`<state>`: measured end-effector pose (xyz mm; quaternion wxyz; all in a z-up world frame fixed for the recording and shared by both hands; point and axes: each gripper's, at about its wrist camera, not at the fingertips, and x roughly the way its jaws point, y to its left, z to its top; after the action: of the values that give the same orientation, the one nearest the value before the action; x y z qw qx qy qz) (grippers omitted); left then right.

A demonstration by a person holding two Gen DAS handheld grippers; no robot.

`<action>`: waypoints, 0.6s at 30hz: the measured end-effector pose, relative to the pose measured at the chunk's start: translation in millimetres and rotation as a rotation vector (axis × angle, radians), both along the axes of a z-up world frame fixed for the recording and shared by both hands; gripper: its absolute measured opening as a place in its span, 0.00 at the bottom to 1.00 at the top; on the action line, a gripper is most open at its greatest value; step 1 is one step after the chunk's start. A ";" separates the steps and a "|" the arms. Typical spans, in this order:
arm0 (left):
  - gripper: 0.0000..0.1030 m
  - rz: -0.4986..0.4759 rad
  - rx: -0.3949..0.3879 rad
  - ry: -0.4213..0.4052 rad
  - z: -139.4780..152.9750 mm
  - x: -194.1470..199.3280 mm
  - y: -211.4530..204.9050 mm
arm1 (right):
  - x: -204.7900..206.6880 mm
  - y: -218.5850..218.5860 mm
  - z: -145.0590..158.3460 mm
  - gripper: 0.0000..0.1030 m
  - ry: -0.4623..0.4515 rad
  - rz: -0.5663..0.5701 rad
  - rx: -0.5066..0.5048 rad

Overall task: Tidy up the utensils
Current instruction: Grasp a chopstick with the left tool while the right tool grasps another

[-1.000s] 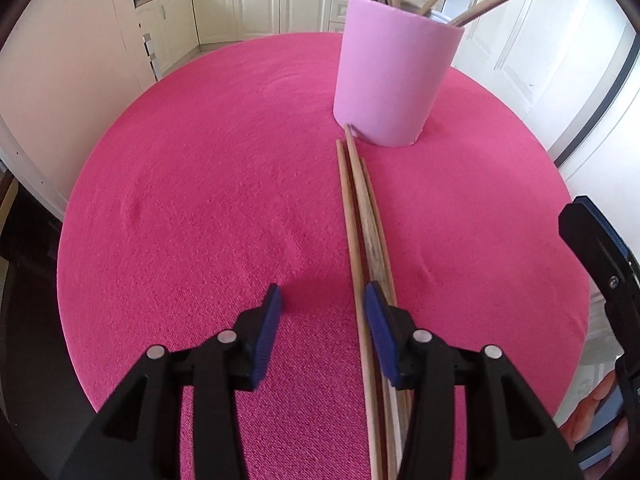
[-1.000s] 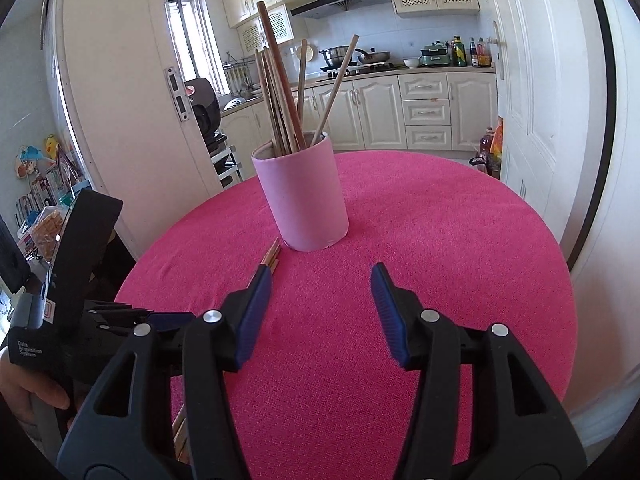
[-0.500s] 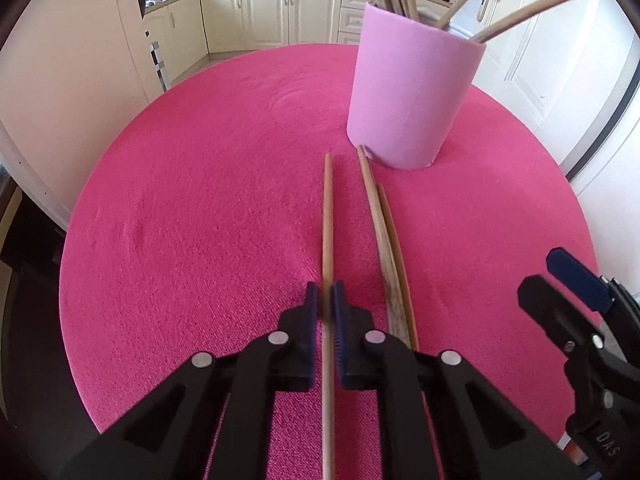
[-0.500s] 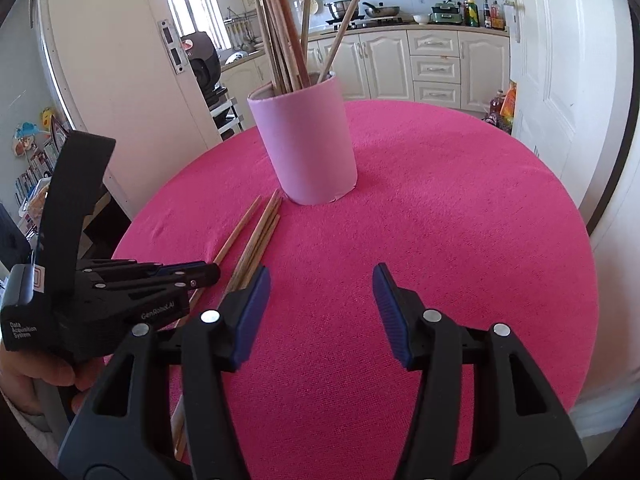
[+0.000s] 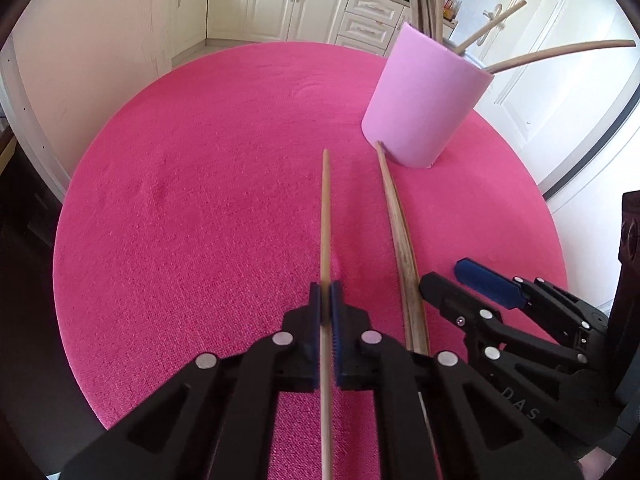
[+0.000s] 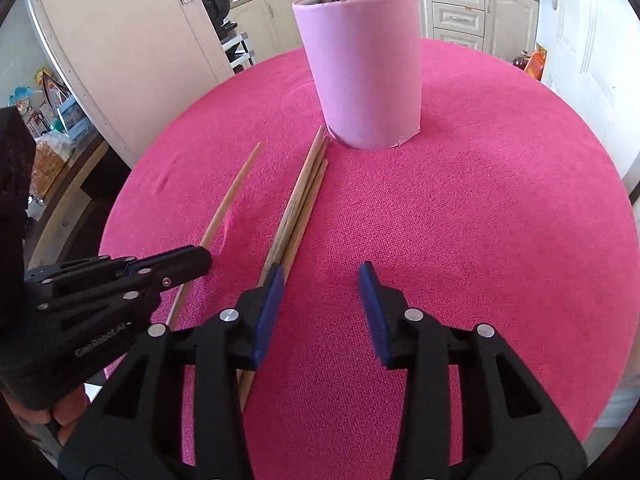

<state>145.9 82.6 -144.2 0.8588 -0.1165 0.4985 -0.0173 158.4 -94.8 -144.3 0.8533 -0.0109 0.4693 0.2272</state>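
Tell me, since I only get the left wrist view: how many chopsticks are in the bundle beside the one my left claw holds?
Observer: Three chopsticks, side by side, far ends at the cup.
Operator: Is the right claw around them?
Observer: No. The right claw is open with nothing between its pads, though its jaws have just been closing. The bundle passes behind its left finger, outside the gap.
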 end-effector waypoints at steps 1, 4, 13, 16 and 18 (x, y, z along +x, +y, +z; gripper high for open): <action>0.05 0.001 -0.005 0.000 -0.8 -3.2 1.4 | 0.0 1.5 0.3 0.38 -0.001 -0.001 -0.007; 0.05 0.005 -0.022 0.002 -3.0 -4.5 4.2 | 0.5 7.1 -1.6 0.38 -0.007 -0.003 -0.036; 0.05 0.009 -0.052 0.000 -6.1 -12.0 11.6 | -1.2 18.0 -1.2 0.38 -0.009 0.024 -0.091; 0.05 0.010 -0.057 0.000 -5.9 -11.3 11.6 | -0.8 21.1 -0.9 0.38 -0.015 0.027 -0.106; 0.05 0.010 -0.057 0.000 -6.0 -11.2 11.8 | -0.1 21.3 -1.4 0.38 -0.015 0.032 -0.114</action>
<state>134.7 94.4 -150.2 0.8552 -0.1434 0.4973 -0.0272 158.3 -73.6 -145.7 0.8509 -0.0687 0.4750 0.2134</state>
